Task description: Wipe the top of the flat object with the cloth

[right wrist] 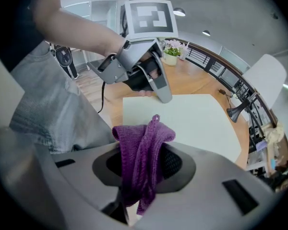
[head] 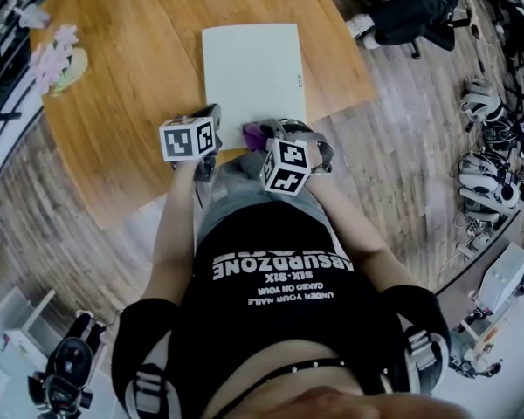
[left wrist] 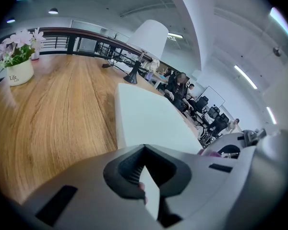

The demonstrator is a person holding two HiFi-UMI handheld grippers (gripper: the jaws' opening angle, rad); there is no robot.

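Observation:
The flat object is a pale rectangular board lying on the wooden table. My left gripper is at the board's left edge by the near corner. In the left gripper view its jaws stand shut on a pale sliver of the board. The right gripper view shows the left gripper's tip resting on that edge. My right gripper is shut on a purple knitted cloth at the board's near edge. The cloth hangs bunched between its jaws, just over the board.
A pot of pink flowers stands at the table's far left. A black-based lamp with a white shade stands beyond the board. The table's near edge runs just under both grippers. Chairs and gear crowd the floor on the right.

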